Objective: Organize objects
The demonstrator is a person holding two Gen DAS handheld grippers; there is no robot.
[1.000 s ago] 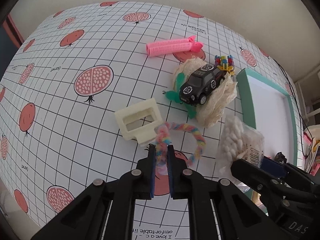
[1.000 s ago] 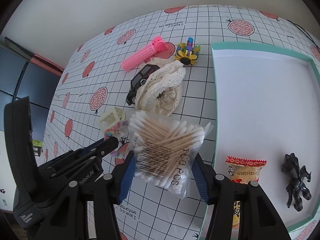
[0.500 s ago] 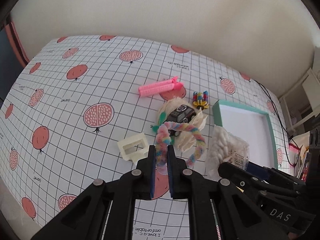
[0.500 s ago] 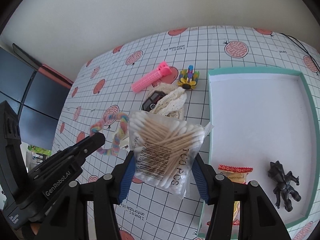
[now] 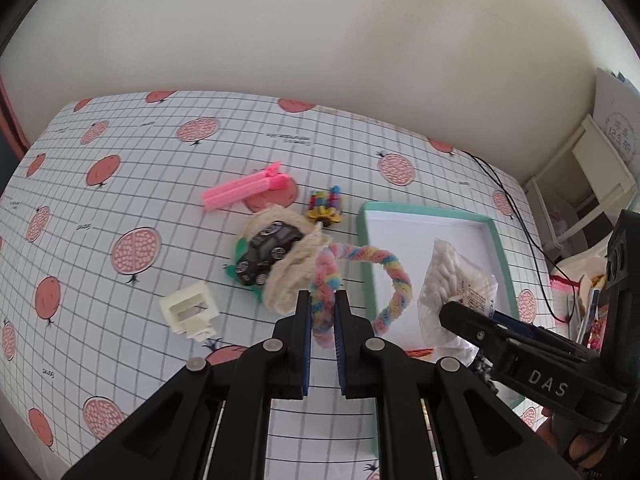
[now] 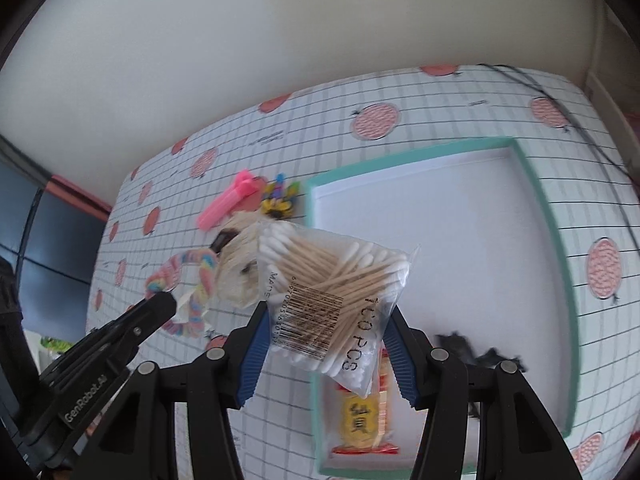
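My left tool (image 5: 321,316) pinches one end of the rainbow rope (image 5: 394,280), whose free loop hangs in the air over the near-left rim of the tray (image 5: 498,240). My right tool (image 6: 326,344) clamps the swab bag (image 6: 336,284) by its sides, above the tray's near edge, with the snack packet (image 6: 362,416) and a blurred dark figure (image 6: 476,354) already lying inside below it. I judge both loads are meant for the tray. The risks I see: the dangling rope could snag the rim or drape half outside if I let go too early, and the slick bag could slip from its narrow grip or land on the packet. My two tools are close together, so they could knock each other on the way in. Farther out on the table (image 5: 120,160) sit a cream clip (image 5: 190,312), a toy car (image 5: 268,250) resting on a lace cloth (image 5: 288,280), a small coloured toy (image 5: 325,208) and a pink roller (image 5: 244,192), none blocking the way to the tray.
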